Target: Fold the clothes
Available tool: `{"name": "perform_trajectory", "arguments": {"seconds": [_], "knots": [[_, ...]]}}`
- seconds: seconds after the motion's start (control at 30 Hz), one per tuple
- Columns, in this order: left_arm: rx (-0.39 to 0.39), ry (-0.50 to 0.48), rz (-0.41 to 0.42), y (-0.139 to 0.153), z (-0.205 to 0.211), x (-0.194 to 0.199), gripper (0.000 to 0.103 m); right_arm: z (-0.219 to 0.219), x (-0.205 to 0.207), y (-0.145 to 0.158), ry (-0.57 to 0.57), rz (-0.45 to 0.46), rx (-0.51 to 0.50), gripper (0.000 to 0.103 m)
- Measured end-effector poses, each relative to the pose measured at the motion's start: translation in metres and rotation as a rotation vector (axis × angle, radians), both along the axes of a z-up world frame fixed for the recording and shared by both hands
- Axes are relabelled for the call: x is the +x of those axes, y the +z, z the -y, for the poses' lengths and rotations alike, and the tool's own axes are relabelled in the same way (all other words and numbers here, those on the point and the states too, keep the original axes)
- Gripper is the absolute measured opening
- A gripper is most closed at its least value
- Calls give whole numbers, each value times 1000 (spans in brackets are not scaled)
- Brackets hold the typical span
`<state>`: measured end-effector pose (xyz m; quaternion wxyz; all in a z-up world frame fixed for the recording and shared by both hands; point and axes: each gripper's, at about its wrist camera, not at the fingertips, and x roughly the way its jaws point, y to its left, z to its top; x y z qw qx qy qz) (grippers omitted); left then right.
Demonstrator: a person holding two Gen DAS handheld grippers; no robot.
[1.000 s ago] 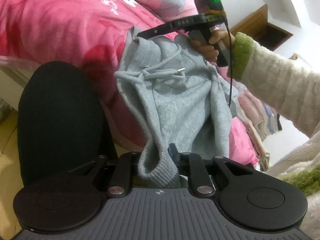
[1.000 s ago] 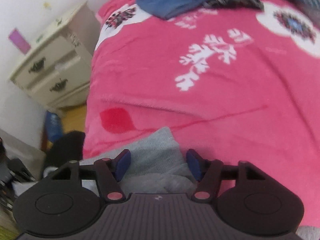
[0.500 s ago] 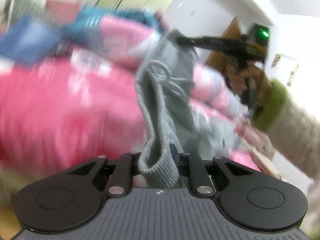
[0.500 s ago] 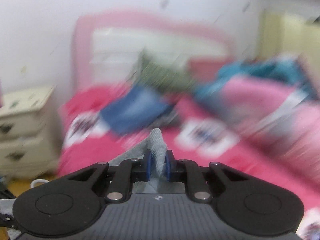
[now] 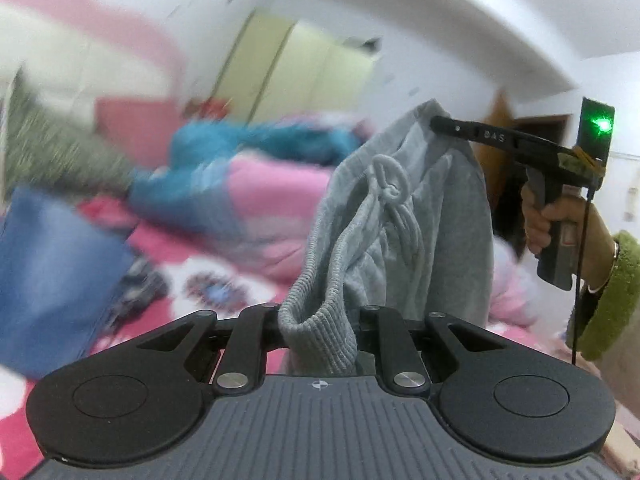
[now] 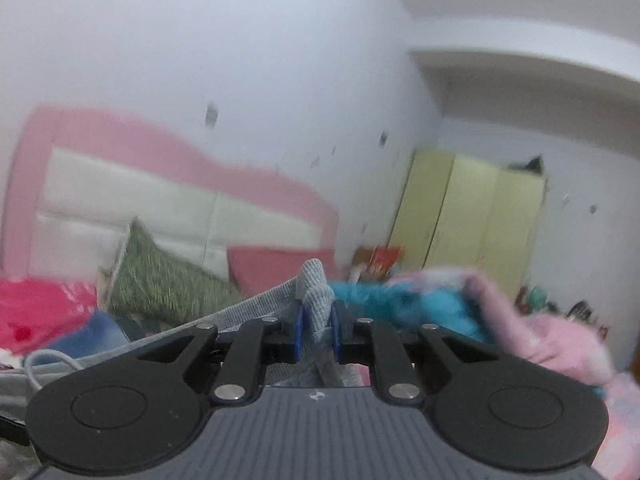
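Observation:
A grey drawstring garment [image 5: 404, 216] with a ribbed waistband hangs in the air above the bed, stretched between both grippers. My left gripper [image 5: 318, 332] is shut on one end of the ribbed band. In the left wrist view, the right gripper [image 5: 434, 122] pinches the other corner higher up, held by a hand in a cream and green sleeve [image 5: 608, 292]. In the right wrist view, my right gripper [image 6: 317, 332] is shut on a fold of the grey garment [image 6: 316, 296], its blue pads pressed on the cloth. The white drawstring [image 5: 386, 178] dangles in loops.
Below lies a bed with a pink flowered cover [image 5: 224, 284], blue jeans [image 5: 48, 276], a blue and pink quilt [image 6: 448, 300] and a green cushion [image 6: 160, 280]. A pink headboard [image 6: 120, 184] stands against the wall. Yellow wardrobe doors [image 6: 472, 216] are at the back right.
Both grippers rose and tipped up from looking down at the bed to level. The right gripper's jaws closed on the grey cloth, and the garment now hangs lifted off the bed.

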<state>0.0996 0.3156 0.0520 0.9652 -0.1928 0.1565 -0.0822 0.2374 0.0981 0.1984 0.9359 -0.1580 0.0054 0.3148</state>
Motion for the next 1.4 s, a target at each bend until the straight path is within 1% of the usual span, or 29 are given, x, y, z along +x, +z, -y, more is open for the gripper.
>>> {"name": "perform_trajectory", "arguments": {"seconds": [0.07,0.13,0.2,0.3,0.4,0.47,0.57,0.63,0.7,0.73,0.8,0.83,0.87,0.9,0.93,0.97,1.0,1.03,1.07,1.13,1.17,1.2,1.27,1.33,1.4], "knots": [[-21,33,-90,-22,-19,21,15,-37,38,-30,2,-47,-43,15],[-50,70,-174,-46,-39,39,15,-74,71,-67,15,-95,-94,15],[-89,102,-248,-69,-60,53,14,-106,96,-103,34,-146,-133,15],[-131,126,-320,-95,-77,56,14,-143,117,-148,65,-207,-178,15],[-168,128,-365,-116,-89,52,14,-171,130,-188,100,-266,-217,15],[-194,133,-387,-124,-95,46,14,-186,133,-210,125,-295,-236,15],[-233,147,-399,-128,-101,36,14,-201,136,-236,155,-349,-243,15],[-236,153,-398,-131,-102,31,15,-207,138,-251,153,-392,-266,15],[-229,177,-426,-138,-103,35,21,-213,142,-265,138,-444,-301,16],[-249,179,-433,-141,-106,35,23,-217,145,-272,130,-470,-319,16],[-289,183,-448,-148,-111,36,27,-223,149,-285,115,-522,-351,28],[-308,186,-455,-151,-113,36,29,-220,150,-282,105,-536,-334,39],[-313,194,-450,-148,-114,32,36,-212,151,-272,102,-555,-298,46],[-318,203,-444,-146,-114,28,46,-204,151,-263,98,-573,-263,53],[-320,224,-437,-143,-114,23,51,-195,151,-252,94,-591,-226,60],[-321,244,-429,-140,-115,18,60,-180,150,-237,91,-609,-180,63],[-321,278,-419,-136,-114,14,64,-164,150,-221,87,-626,-134,67],[-308,318,-404,-129,-113,7,64,-144,149,-204,83,-643,-93,69],[-288,338,-381,-123,-110,0,65,-123,148,-187,79,-660,-52,69],[-248,378,-337,-109,-103,-14,68,-69,138,-152,66,-690,41,72],[-226,379,-311,-102,-96,-19,68,-39,128,-138,59,-698,79,73],[-193,365,-283,-93,-86,-24,70,-8,119,-123,52,-705,116,75],[-127,304,-252,-78,-64,-25,72,46,96,-107,20,-699,148,76],[-71,203,-220,-65,-33,-21,74,102,67,-93,-25,-688,174,76],[-32,84,-216,-58,1,-10,78,159,38,-86,-94,-688,208,76]]}}
